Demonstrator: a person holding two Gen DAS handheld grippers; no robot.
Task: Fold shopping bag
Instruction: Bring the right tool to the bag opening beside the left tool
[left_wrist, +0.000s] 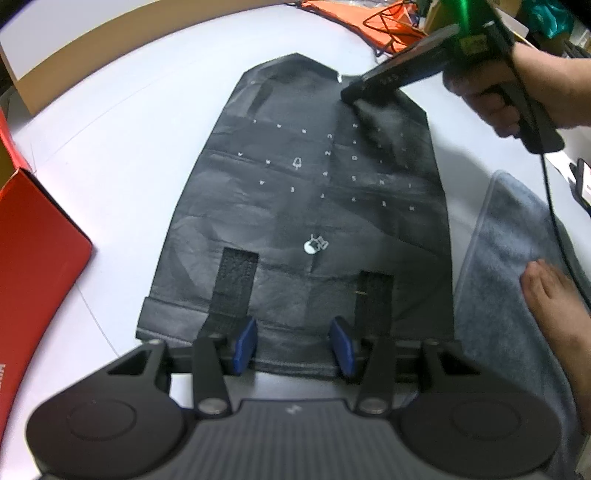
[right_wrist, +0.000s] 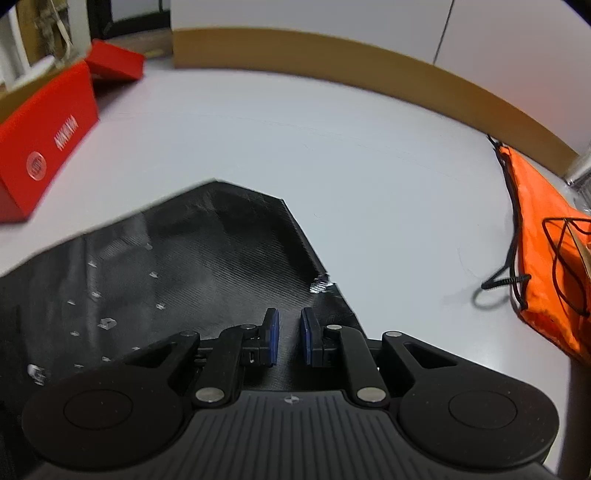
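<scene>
We spread the left gripper (left_wrist: 293, 345) wide at the black shopping bag's (left_wrist: 303, 206) handle edge, while the right gripper (right_wrist: 289, 341), narrowed, seemingly pinches its far corner for folding.

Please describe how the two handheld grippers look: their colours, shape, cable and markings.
Both the left gripper and the right gripper are matte black, with blue pads on the jaws, silver pivot pins, two round discs and a ribbed centre plate. Seen from the left wrist, the right gripper has a pistol handle, a green glow on top and a black cable.
</scene>
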